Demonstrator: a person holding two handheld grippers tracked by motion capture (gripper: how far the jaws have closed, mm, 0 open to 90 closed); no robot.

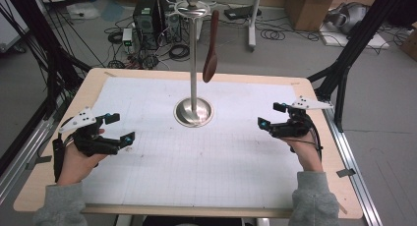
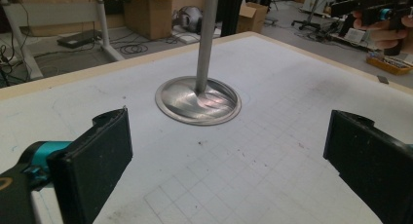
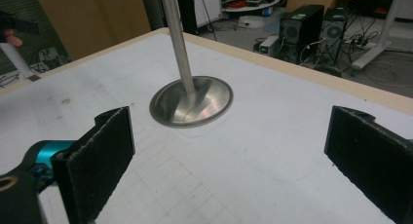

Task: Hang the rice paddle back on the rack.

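A metal stand (image 1: 193,64) rises from a round steel base (image 1: 193,112) at the middle of the white grid mat (image 1: 196,157). A brown wooden spoon (image 1: 211,46) hangs from the stand's top ring, bowl down. My left gripper (image 1: 120,128) rests at the mat's left side, open and holding nothing. My right gripper (image 1: 271,115) hovers at the right side, open as well. In the left gripper view the base (image 2: 198,99) lies ahead between the wide jaws, and the right gripper (image 2: 370,9) shows far off. The right gripper view shows the base (image 3: 191,101) and pole (image 3: 178,39) ahead.
The table has a wooden rim (image 1: 196,74). Black frame legs (image 1: 349,49) stand at both sides. Computers (image 1: 147,14), cables and cardboard boxes (image 1: 307,7) sit on the floor beyond the far edge.
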